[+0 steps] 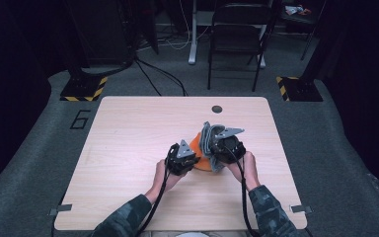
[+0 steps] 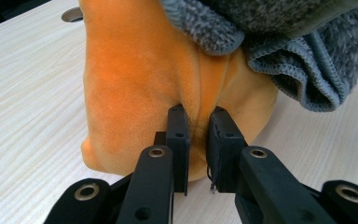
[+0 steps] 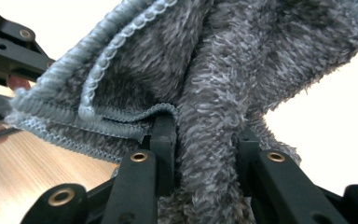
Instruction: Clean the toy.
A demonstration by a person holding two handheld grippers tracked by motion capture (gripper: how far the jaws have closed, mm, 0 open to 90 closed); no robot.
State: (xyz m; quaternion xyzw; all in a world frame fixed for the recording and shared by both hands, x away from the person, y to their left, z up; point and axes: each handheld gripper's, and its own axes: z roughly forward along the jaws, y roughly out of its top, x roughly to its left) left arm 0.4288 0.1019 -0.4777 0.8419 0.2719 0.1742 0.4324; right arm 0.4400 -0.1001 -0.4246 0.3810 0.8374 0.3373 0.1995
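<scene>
The left gripper (image 2: 198,140) is pinching a fold of the orange cloth (image 2: 140,79) on the table while the right gripper (image 3: 205,140) is clamping the grey towel (image 3: 214,70), which is hanging just above and beside it

sleeves (image 1: 128,217): dark camouflage | fingers (image 2: 179,140): black, brass-coloured screws | cables (image 1: 239,190): black | plates (image 1: 228,132): grey, three-cornered

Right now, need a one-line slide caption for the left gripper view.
Left gripper shut on a fold of orange cloth, grey towel draped over it, on the table.
</scene>
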